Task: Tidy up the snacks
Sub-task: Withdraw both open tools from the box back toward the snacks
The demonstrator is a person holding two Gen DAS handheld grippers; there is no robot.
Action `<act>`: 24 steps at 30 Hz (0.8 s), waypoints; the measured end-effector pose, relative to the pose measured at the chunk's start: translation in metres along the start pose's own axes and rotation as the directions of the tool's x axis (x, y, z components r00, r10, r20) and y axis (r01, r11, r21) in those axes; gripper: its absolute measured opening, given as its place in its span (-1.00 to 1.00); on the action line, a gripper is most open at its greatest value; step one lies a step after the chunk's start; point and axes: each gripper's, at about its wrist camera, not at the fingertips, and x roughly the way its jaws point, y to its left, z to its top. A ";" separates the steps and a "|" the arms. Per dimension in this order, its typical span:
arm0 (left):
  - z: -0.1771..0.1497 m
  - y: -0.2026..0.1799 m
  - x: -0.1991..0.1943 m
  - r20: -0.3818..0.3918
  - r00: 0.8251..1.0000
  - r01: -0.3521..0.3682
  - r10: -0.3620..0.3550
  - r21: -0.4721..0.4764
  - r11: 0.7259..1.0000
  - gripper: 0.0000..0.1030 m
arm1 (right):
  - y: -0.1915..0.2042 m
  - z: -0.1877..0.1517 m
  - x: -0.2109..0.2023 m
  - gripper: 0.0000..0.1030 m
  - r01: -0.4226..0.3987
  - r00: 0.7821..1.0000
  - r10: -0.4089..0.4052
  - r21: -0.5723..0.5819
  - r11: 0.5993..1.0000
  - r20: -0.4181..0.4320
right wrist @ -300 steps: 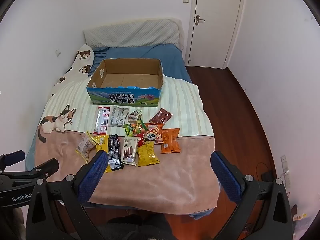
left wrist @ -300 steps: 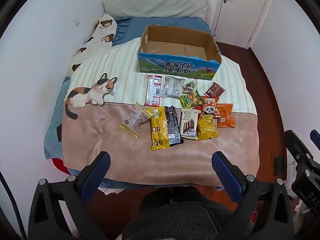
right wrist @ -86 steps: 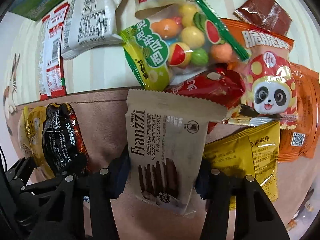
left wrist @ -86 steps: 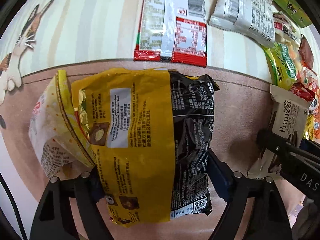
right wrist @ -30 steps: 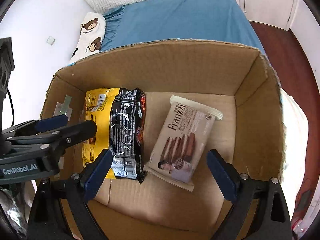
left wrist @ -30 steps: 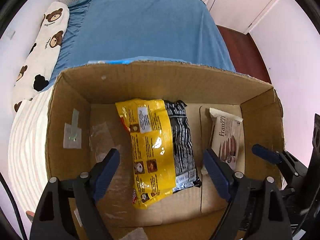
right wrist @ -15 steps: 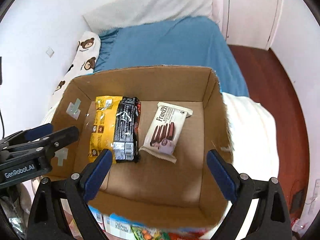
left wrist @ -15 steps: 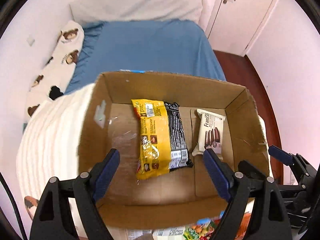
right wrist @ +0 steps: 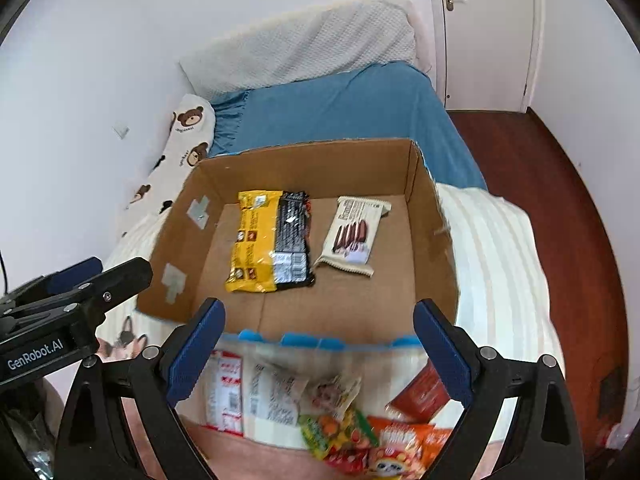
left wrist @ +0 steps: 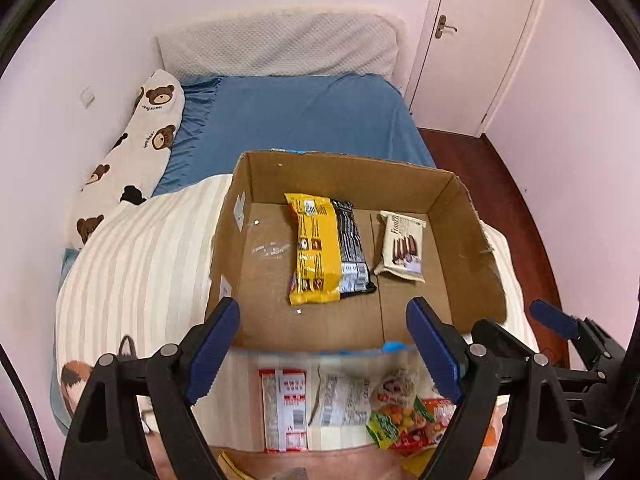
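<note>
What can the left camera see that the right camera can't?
Only the left wrist view shows the calico cat picture on the blanket. Only the right wrist view shows the orange panda packet and the brown packet. Both show the cardboard box, and in it the yellow packet, the black packet and the white cookie packet, plus both open grippers, left and right.

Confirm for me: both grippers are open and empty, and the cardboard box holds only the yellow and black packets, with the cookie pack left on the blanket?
Not quite: the cookie pack already lies in the cardboard box, right of the yellow packet and black packet, per the right wrist view.
</note>
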 end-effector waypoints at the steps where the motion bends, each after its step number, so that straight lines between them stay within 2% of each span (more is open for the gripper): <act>1: -0.005 0.002 -0.004 -0.002 1.000 -0.001 0.001 -0.006 1.000 0.65 | 0.000 -0.004 -0.004 0.89 -0.006 1.000 0.006 0.007 1.000 0.000; 4: -0.023 0.011 -0.012 -0.008 1.000 0.004 -0.005 -0.023 1.000 0.65 | -0.003 -0.021 -0.015 0.89 -0.028 1.000 0.029 0.038 0.999 -0.007; 7: -0.048 0.022 -0.012 -0.038 0.999 0.001 -0.002 -0.029 1.000 0.65 | -0.009 -0.045 -0.017 0.89 -0.035 0.998 0.038 0.063 0.997 -0.049; 10: -0.083 0.038 -0.004 -0.102 0.995 -0.006 0.007 0.007 1.000 0.65 | -0.017 -0.079 -0.006 0.89 -0.039 0.991 0.052 0.101 0.994 -0.126; 13: -0.125 0.053 0.021 -0.210 0.978 -0.001 0.023 0.103 0.995 0.65 | -0.021 -0.109 0.012 0.89 -0.043 0.977 0.070 0.133 0.990 -0.203; 17: -0.183 0.074 0.054 -0.337 0.931 -0.050 0.139 0.259 0.965 0.65 | -0.014 -0.143 0.041 0.89 -0.045 0.947 0.091 0.155 0.987 -0.307; 19: -0.210 0.082 0.067 -0.393 0.897 -0.065 0.203 0.336 0.939 0.65 | -0.007 -0.155 0.053 0.89 -0.050 0.932 0.101 0.151 0.987 -0.348; 21: -0.229 0.089 0.076 -0.416 0.877 -0.073 0.243 0.383 0.921 0.65 | 0.002 -0.162 0.063 0.89 -0.054 0.918 0.105 0.140 0.989 -0.382; 22: -0.240 0.093 0.083 -0.438 0.858 -0.077 0.269 0.407 0.910 0.65 | 0.007 -0.165 0.068 0.89 -0.057 0.913 0.104 0.129 0.990 -0.396; 24: -0.252 0.098 0.093 -0.464 0.838 -0.074 0.288 0.426 0.902 0.65 | 0.015 -0.166 0.073 0.89 -0.057 0.905 0.098 0.110 0.992 -0.413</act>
